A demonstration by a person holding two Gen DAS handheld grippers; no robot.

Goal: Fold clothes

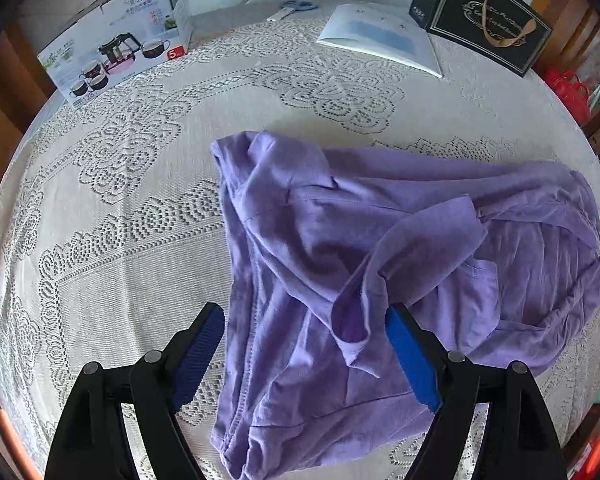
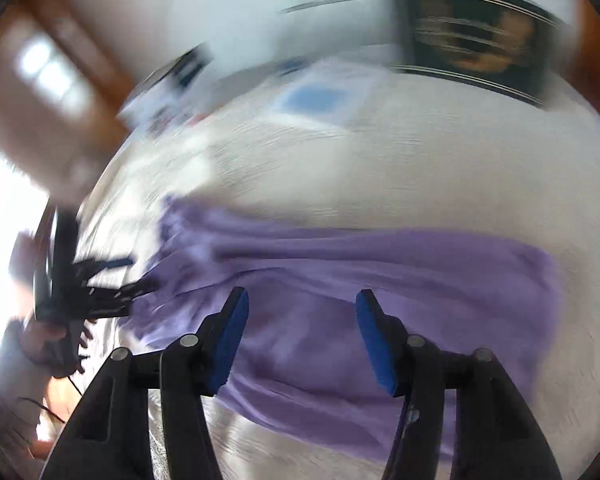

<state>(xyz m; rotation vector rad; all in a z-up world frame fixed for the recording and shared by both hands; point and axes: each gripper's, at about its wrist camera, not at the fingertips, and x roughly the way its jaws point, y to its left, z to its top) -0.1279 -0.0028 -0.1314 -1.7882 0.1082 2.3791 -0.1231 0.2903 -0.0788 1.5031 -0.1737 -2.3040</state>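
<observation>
Between the spread blue pads of the left gripper (image 1: 305,354), wide open and holding nothing, lies the crumpled purple garment (image 1: 380,260) on the lace-covered surface (image 1: 140,208). At the far edge stand a tea-set box (image 1: 116,40), its contents hidden, and a dark gift bag (image 1: 484,20), with a white envelope (image 1: 380,38) and scissors (image 1: 294,7) between them. Only the right wrist view, heavily blurred, shows the right gripper (image 2: 302,336), also open and empty, over the garment (image 2: 360,280).

garment (image 1: 380,248): lilac, plain | tablecloth (image 1: 140,200): cream lace, rose pattern | gift bag (image 1: 484,20): black, gold print
</observation>
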